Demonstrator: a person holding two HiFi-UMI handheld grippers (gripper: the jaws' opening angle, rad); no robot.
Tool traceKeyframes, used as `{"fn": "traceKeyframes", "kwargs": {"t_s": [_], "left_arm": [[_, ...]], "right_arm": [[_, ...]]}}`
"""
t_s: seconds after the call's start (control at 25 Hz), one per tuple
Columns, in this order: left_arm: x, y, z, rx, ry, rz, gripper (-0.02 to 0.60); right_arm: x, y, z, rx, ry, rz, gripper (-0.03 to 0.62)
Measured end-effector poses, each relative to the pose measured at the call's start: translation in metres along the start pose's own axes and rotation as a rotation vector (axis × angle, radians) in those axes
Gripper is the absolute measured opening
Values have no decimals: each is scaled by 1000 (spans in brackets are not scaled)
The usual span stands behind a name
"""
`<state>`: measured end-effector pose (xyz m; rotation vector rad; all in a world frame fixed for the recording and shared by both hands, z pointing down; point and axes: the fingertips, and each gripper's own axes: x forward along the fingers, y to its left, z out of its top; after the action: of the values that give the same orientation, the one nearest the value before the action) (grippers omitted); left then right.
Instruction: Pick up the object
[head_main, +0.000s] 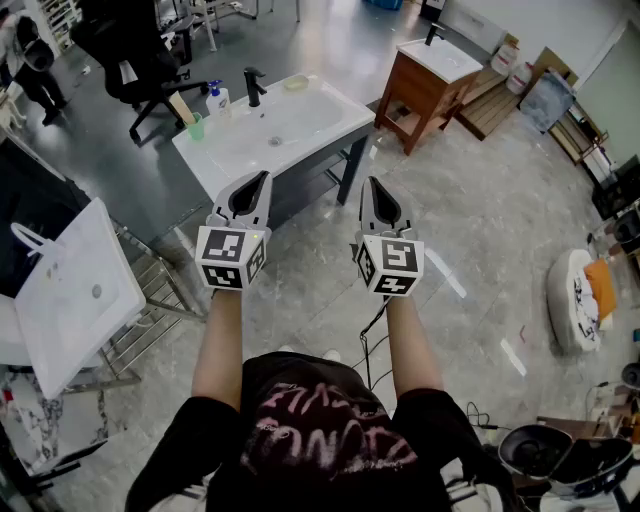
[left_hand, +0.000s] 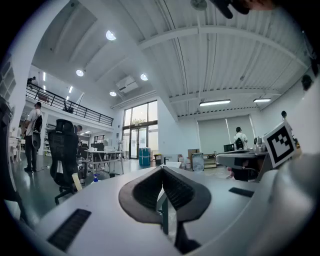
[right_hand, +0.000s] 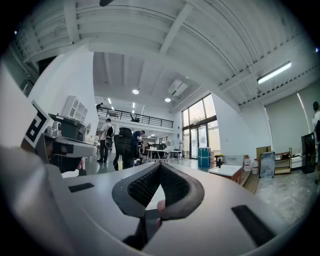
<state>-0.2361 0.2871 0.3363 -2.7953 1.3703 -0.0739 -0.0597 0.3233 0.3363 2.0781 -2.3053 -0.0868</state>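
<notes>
A white washbasin counter (head_main: 262, 140) stands ahead of me on a dark frame. On it are a black faucet (head_main: 253, 86), a soap bottle (head_main: 217, 99), a green cup (head_main: 195, 126) with a wooden stick in it, and a pale yellow item (head_main: 296, 84). My left gripper (head_main: 263, 180) is held in the air just short of the counter's near edge, jaws shut and empty. My right gripper (head_main: 373, 184) hangs level with it to the right, over the floor, also shut and empty. In the left gripper view the shut tips (left_hand: 161, 169) point into the room, with the cup (left_hand: 76, 181) low at the left. The right gripper view shows its tips (right_hand: 159, 165) meeting.
A wooden vanity (head_main: 432, 80) with its own basin stands at the back right. A black office chair (head_main: 130, 60) is at the back left. A loose white basin (head_main: 75, 290) leans on a metal rack at the left. A white fixture (head_main: 572, 300) lies on the floor at the right.
</notes>
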Motion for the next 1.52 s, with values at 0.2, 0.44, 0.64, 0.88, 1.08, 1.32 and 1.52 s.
{"fn": "traceKeyframes", "kwargs": {"t_s": [0.2, 0.44, 0.64, 0.88, 1.08, 1.32, 1.52], "left_arm": [[-4, 0, -1, 1, 1, -4, 15], [-8, -4, -6, -2, 6, -10, 15], [-11, -4, -8, -4, 6, -16, 15], [-17, 0, -9, -2, 3, -28, 15], [-22, 9, -15, -8, 11, -30, 15], [-12, 17, -16, -8, 10, -34, 15], [10, 25, -20, -13, 14, -39, 15]], "right_arm": [[-2, 3, -4, 8, 5, -8, 14], [-5, 8, -5, 1, 6, 1, 14], [-11, 14, -2, 11, -20, 7, 14], [-12, 17, -2, 18, -20, -20, 14], [-13, 22, -9, 24, -11, -37, 14], [-1, 18, -12, 13, 0, -60, 14], [22, 9, -15, 15, -4, -52, 14]]}}
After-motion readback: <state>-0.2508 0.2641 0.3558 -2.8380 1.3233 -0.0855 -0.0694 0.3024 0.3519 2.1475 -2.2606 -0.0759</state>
